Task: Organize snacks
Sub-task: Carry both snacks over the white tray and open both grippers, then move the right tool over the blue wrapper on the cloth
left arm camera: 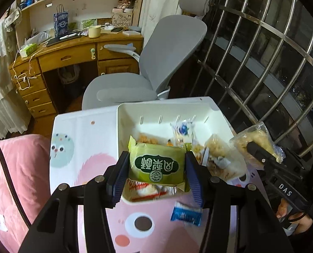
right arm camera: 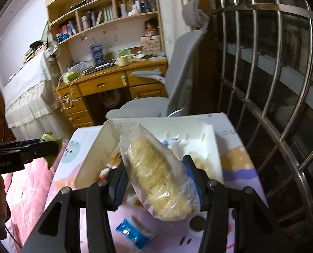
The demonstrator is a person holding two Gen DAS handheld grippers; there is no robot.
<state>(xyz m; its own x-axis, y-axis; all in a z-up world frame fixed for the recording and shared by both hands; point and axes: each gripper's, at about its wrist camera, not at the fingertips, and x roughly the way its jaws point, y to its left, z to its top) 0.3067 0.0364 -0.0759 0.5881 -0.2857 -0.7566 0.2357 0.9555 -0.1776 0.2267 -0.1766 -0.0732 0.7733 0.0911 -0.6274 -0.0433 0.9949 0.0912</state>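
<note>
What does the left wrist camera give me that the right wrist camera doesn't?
Left wrist only: the green snack packet head-on, clamped between the left gripper pads, and the snacks lying in the white bin.

Right wrist only: the clear bag of yellow pastry filling the right gripper, hiding much of the bin's inside.

Both: the bin, the blue wrapped candy loose on the cartoon-print table, the grey chair and the wooden desk.

The white bin (left arm camera: 122, 126) stands open-topped, its far half bare; snack packets (left arm camera: 217, 158) crowd its near half. The metal window grille (left arm camera: 262, 63) blocks the right side. A blue packet (left arm camera: 186, 214) lies before the bin.
</note>
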